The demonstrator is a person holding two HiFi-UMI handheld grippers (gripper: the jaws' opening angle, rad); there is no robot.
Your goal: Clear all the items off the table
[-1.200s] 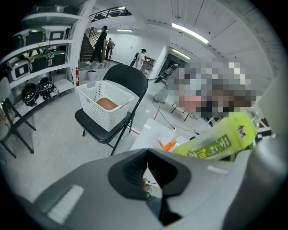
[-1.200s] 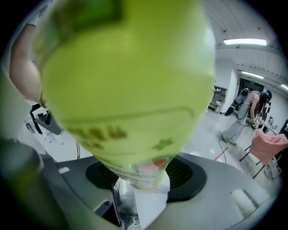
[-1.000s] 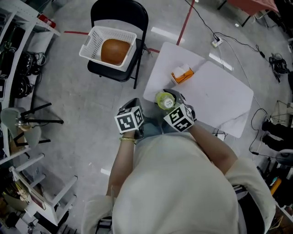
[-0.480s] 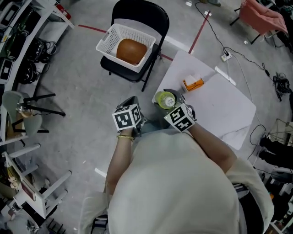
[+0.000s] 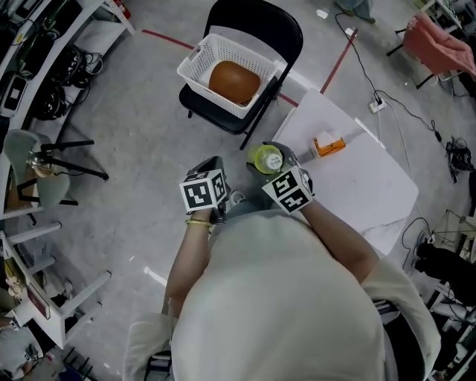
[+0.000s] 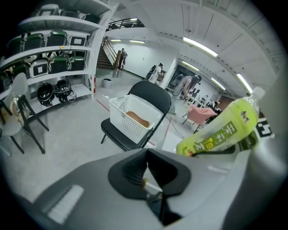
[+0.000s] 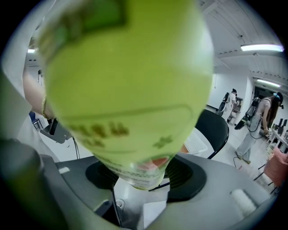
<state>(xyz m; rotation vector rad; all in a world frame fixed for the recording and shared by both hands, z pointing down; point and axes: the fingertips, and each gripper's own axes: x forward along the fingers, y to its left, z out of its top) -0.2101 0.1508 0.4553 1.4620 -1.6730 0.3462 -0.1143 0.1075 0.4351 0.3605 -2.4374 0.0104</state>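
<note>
**Right claw gripping the green bottle; left claw shut and empty**

The right gripper [image 7: 143,182] is clamping the base of a yellow-green bottle [image 7: 130,85], its two jaws pressing on either side of the clear bottom end. The bottle is filling most of the right gripper view, with its printed label running across it. In the head view it is being held off the table, at the corner of the white table [image 5: 361,190] nearest the chair, cap end facing up toward the camera.

The left gripper [image 6: 147,167] is holding nothing; its jaws are meeting edge to edge with no gap between them. It is hanging just beside the right one, over the grey floor, and the bottle is showing at the right of its view.

Beyond the grippers, a small orange box [image 5: 328,144] is lying on the table, well apart from the bottle. Past the table's corner, a black folding chair [image 5: 260,18] is carrying a white mesh basket [image 5: 195,68] on its seat, and a round brown loaf-like item [image 5: 234,80] is sitting inside the basket.
</note>
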